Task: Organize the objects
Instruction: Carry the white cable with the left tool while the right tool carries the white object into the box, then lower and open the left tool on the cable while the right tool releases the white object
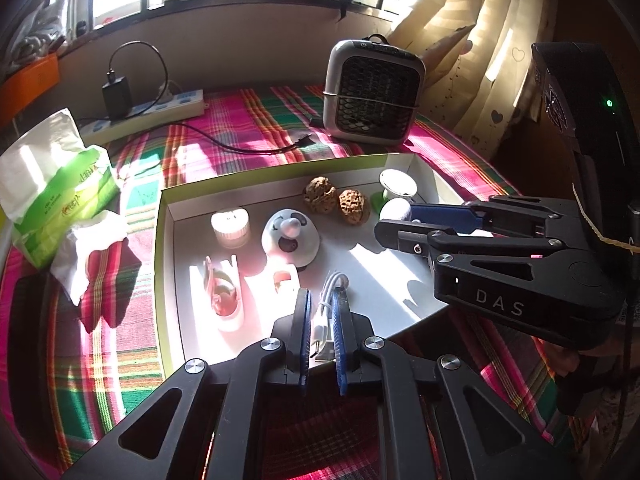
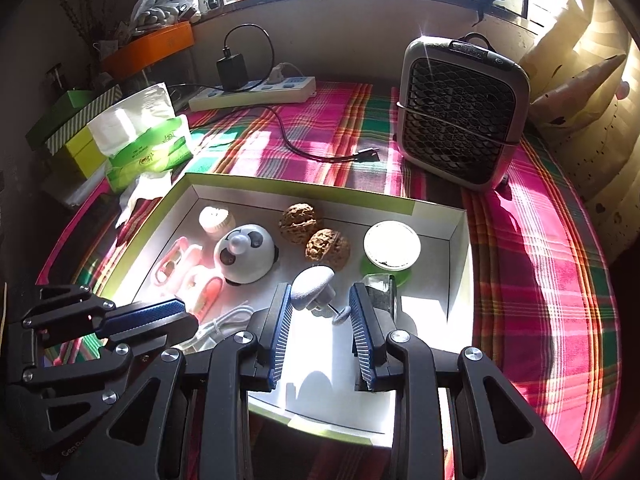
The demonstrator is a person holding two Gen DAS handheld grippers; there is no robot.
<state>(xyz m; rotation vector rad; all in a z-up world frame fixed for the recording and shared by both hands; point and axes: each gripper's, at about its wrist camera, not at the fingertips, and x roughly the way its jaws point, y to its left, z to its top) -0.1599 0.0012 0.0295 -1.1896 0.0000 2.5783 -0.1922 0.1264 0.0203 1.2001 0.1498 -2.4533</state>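
Observation:
A shallow white box with a green rim (image 1: 162, 248) (image 2: 458, 256) lies on a plaid cloth. It holds two walnuts (image 1: 336, 200) (image 2: 314, 236), a panda-faced dome (image 1: 290, 234) (image 2: 245, 254), a small white jar (image 1: 231, 227), pink clips (image 1: 224, 292) and a white lidded cup on a green coaster (image 2: 392, 246). At the box's near edge, my left gripper (image 1: 322, 302) is shut on a coiled white cable (image 1: 334, 280). My right gripper (image 2: 320, 294) (image 1: 396, 220) is shut on a grey mushroom-shaped knob (image 2: 312, 284), held over the box floor in front of the walnuts.
A grey desk fan (image 1: 374, 92) (image 2: 460, 116) stands behind the box at the right. A power strip (image 1: 148, 114) with a black charger sits at the back left, with a loose black cord (image 1: 240, 146) trailing from there. A green tissue pack (image 1: 60, 188) lies left of the box.

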